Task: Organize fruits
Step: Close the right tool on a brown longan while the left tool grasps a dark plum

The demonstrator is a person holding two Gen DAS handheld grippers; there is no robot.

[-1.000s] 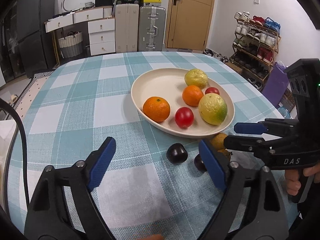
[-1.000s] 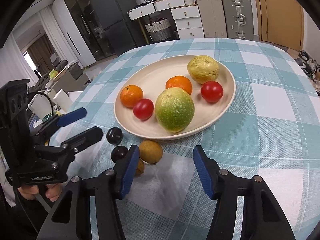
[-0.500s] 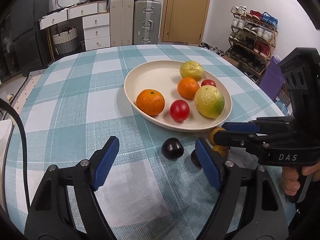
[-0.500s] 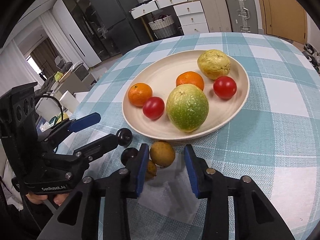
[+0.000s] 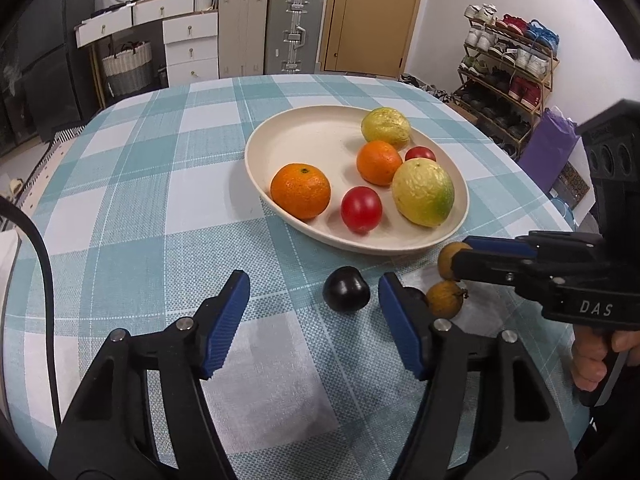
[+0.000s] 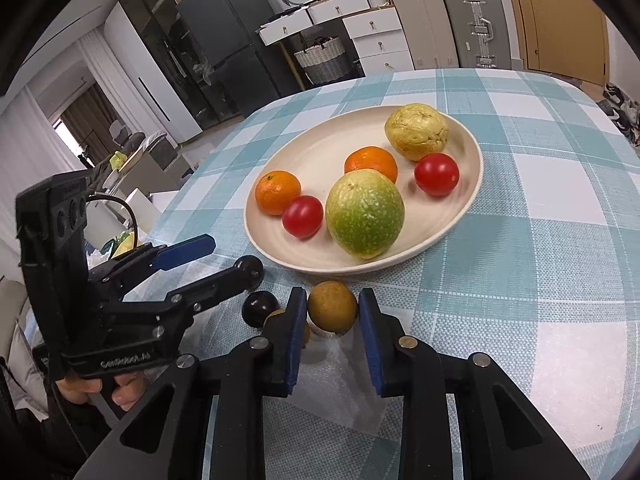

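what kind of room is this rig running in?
Most likely a lived-in home, a dining corner near the entrance. A table with a teal checked tablecloth holds a fruit plate; a shoe rack stands by the wooden door, with suitcases and a fridge along the walls.

The table point(image 5: 120, 200) is viewed low and close from both wrists, facing forward along the jaws; the plate point(image 5: 260, 148) point(image 6: 472, 184) is shared.
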